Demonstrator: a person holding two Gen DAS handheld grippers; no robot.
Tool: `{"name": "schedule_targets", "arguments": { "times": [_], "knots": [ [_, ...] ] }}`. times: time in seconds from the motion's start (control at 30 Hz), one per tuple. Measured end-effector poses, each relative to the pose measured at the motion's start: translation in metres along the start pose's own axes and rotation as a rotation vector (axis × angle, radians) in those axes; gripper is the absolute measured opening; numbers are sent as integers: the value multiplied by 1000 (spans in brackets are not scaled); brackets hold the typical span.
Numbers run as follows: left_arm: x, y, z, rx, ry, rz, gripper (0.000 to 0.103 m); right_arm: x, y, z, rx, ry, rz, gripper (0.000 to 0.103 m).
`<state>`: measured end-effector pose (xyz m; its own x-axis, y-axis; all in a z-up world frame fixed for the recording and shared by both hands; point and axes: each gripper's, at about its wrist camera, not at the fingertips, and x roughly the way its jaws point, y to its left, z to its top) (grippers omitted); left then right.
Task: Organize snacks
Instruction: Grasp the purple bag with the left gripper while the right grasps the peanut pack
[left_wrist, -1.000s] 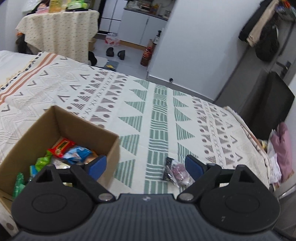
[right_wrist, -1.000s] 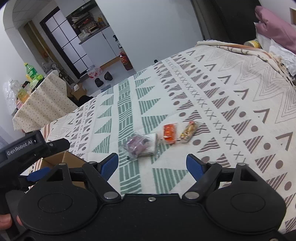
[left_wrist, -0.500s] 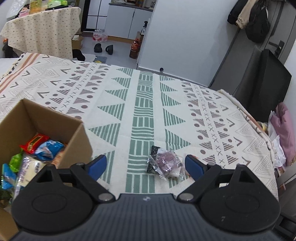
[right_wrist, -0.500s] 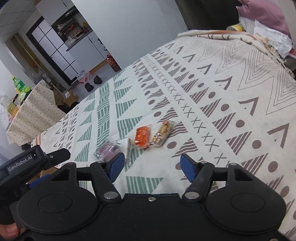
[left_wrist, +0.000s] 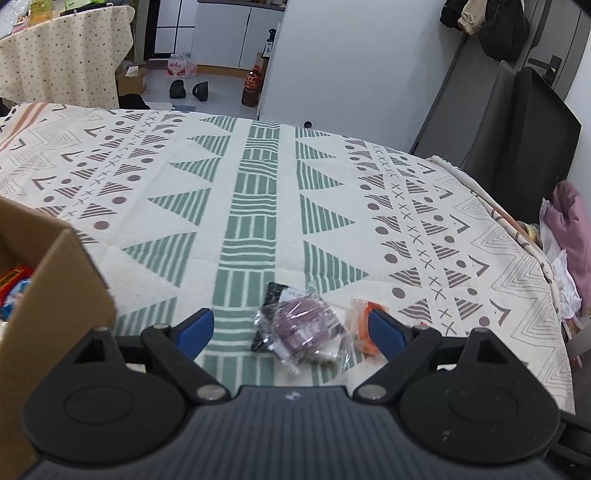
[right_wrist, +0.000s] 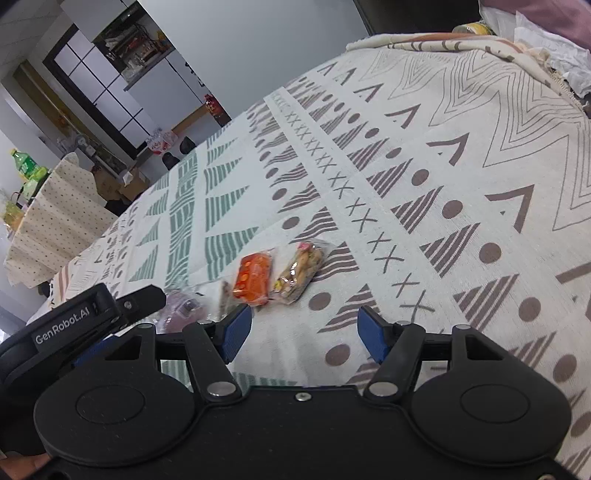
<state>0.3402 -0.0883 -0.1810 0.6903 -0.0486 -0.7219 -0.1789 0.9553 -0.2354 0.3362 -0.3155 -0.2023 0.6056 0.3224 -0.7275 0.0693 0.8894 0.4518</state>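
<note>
A patterned bedspread (left_wrist: 258, 221) is seen, with a cardboard box (left_wrist: 62, 295) already holding several snacks left of the left gripper (left_wrist: 291, 330). Between its spread fingers a purple packet (left_wrist: 303, 328) is framed, ungrasped. Ahead of the right gripper (right_wrist: 304, 330), also spread and empty, an orange packet (right_wrist: 253, 278) and a nut packet (right_wrist: 299, 271) are left unboxed.

White lettering "GenRobot.AI" stands on the black body of the left gripper (right_wrist: 110, 314); nothing else is legible.
</note>
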Motion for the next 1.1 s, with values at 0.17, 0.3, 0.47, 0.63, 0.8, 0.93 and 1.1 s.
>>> {"name": "schedule_targets", "arguments": {
  "times": [0.17, 0.3, 0.47, 0.63, 0.8, 0.93, 1.1],
  "knots": [
    [17, -3, -2, -3, -1, 8, 90, 12, -4, 5, -4, 5, 1, 63],
    [28, -1, -5, -17, 6, 28, 88, 23, -5, 8, -3, 4, 2, 62],
    [35, 0, -8, -26, 16, 21, 79, 34, 1, 14, -7, -14, 0, 61],
    [37, 4, -8, -70, 11, -19, 61, 44, 9, 17, -32, -19, -3, 59],
    [32, 11, -14, -77, 1, -42, 44, 49, 19, 14, -101, -24, -42, 48],
    [20, 22, -13, -104, -18, -49, 28, 49, 18, 15, -125, -21, -105, 25],
    [0, 31, -11, -121, -41, -57, 22, 40, 11, 14, -111, -10, -121, 19]
  ]
}}
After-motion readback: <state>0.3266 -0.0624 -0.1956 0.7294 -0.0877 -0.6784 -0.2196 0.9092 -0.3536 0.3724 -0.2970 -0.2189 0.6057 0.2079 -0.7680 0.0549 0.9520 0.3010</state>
